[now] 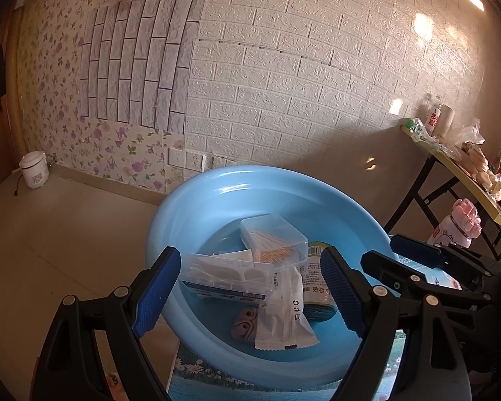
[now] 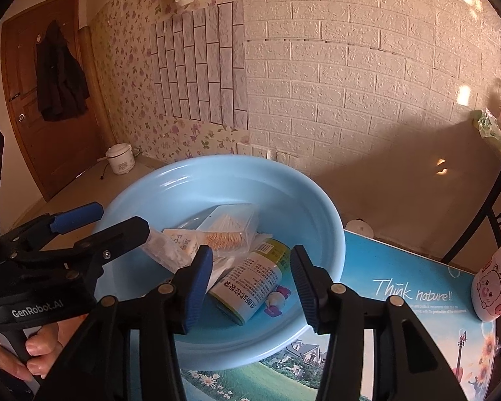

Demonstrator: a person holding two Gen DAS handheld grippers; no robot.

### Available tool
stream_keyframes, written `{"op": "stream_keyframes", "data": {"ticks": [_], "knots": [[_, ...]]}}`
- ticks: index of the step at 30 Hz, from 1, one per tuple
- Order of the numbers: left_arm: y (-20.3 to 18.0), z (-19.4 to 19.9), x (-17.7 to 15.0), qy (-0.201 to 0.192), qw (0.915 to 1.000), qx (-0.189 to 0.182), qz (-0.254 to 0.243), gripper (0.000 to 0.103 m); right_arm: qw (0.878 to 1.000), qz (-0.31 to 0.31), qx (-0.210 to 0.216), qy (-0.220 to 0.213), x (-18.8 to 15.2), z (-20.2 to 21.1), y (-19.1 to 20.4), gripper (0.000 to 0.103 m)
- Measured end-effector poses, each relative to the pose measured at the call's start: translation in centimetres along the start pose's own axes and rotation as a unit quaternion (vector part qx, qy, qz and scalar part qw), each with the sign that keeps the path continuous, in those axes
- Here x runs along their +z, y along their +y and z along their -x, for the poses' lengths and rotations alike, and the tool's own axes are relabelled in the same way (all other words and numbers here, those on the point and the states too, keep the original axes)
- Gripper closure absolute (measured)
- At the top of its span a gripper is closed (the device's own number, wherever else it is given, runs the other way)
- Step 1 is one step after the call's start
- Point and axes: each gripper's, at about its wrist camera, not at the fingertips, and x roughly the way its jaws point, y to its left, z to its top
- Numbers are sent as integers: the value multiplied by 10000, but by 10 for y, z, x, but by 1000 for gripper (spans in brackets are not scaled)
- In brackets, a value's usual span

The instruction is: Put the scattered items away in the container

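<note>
A light blue basin (image 1: 197,200) (image 2: 334,227) stands on a picture mat. Inside it lie a clear toothpick box (image 1: 274,237) (image 2: 230,227), a clear box of white picks (image 1: 227,274), a white sachet (image 1: 284,310), a green-and-white roll (image 1: 317,277) (image 2: 250,277), a brown figure with eyes (image 1: 243,325) and a small pink toy (image 2: 277,297). My left gripper (image 1: 248,289) (image 2: 123,216) hangs wide open over the basin's near left side, holding nothing. My right gripper (image 2: 250,287) (image 1: 379,250) is open above the roll, its pads clear of it.
A pink cartoon bottle (image 2: 494,287) (image 1: 457,224) stands on the mat (image 2: 400,267) right of the basin. A cluttered folding table (image 1: 451,153) is at the far right. A rice cooker (image 1: 33,170) sits on the floor by the wall. A hand (image 2: 33,351) grips the left gripper's handle.
</note>
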Motion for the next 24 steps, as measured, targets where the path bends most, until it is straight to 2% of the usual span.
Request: {"op": "stream_keyframes", "data": {"ticks": [12,15,22,23,24], "knots": [[-11,7,2,36,9999,52,-106,13,9994,-246,-231,-12,-4,20,-12,53],[-18,9,1,38,9999,15,-124,11,9989,-353,-311,-41,-8,31,-16,42],[-47,12,0,277,9990,-94,-347,5,9968,-545,-590,-43,-18,55,-34,38],[-51,13,0,278,9988,-104,-388,5,9962,-596,-633,-48,-19,60,-38,31],[-55,15,0,276,9986,-116,-430,4,9955,-654,-684,-58,-21,64,-42,29]]}}
